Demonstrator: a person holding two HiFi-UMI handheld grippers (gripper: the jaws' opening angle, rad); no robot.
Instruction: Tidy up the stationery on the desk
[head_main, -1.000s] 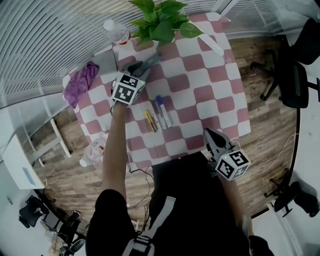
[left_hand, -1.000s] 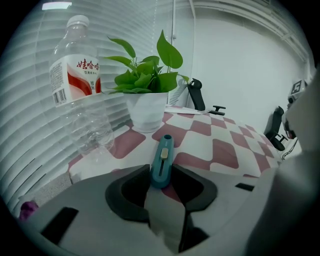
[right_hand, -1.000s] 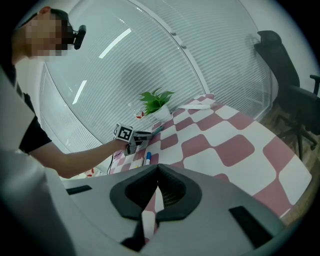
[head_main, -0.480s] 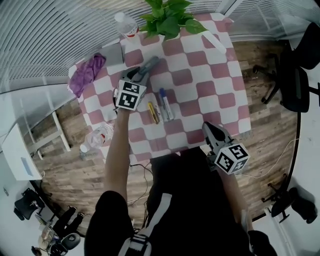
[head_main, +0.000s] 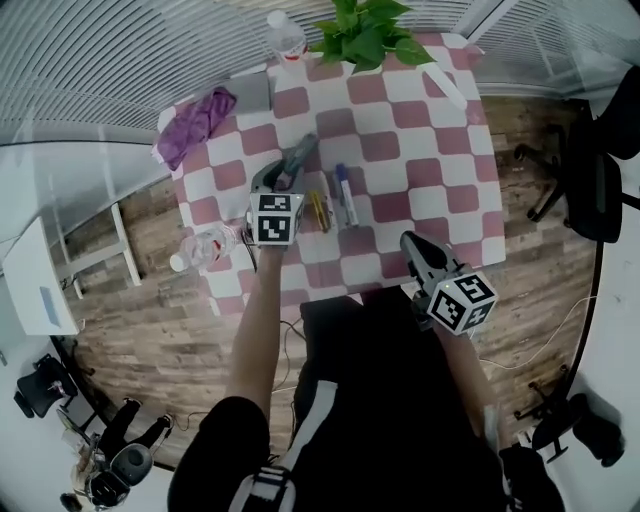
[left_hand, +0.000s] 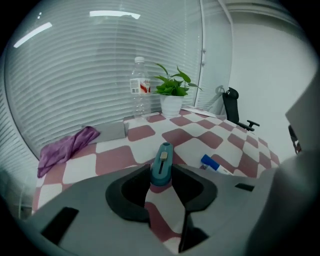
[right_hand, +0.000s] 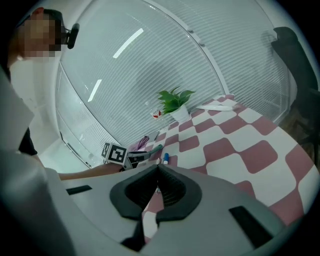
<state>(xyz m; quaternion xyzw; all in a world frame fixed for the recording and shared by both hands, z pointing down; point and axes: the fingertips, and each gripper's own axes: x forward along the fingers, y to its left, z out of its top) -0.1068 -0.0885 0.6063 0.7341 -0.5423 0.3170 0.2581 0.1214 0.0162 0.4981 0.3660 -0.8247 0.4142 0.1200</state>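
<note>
I stood by the checked table (head_main: 430, 160). At its far left corner lay a crumpled purple cloth (head_main: 198, 118), with a flat grey thing (head_main: 252, 93) just beside it. Off the table's left edge lay a clear plastic bottle (head_main: 205, 246).

The left gripper (head_main: 277, 178) hung over the left half of the table, tilted down. Its jaws were clamped on the near end of a teal box cutter (head_main: 303, 150), which stuck out beyond them towards the far side. Seen from the left gripper (left_hand: 161, 175) itself, the box cutter (left_hand: 162, 162) sat squarely between both pads.

Just to the right of it, three pens lay side by side on the cloth: a yellow one (head_main: 320, 212), a thin pale one, and a white marker (head_main: 345, 195) with a blue cap.

At the far edge stood an upright water bottle (head_main: 288, 38) and, to its right, a leafy green plant (head_main: 370, 35) in a white pot.

The right gripper (head_main: 410, 243) hovered at the near edge of the table, well apart from the pens. Its jaws were pressed together with nothing in them, as the right gripper (right_hand: 157, 172) view showed.

A black office chair (head_main: 590, 170) stood on the floor beyond the table's right side.
</note>
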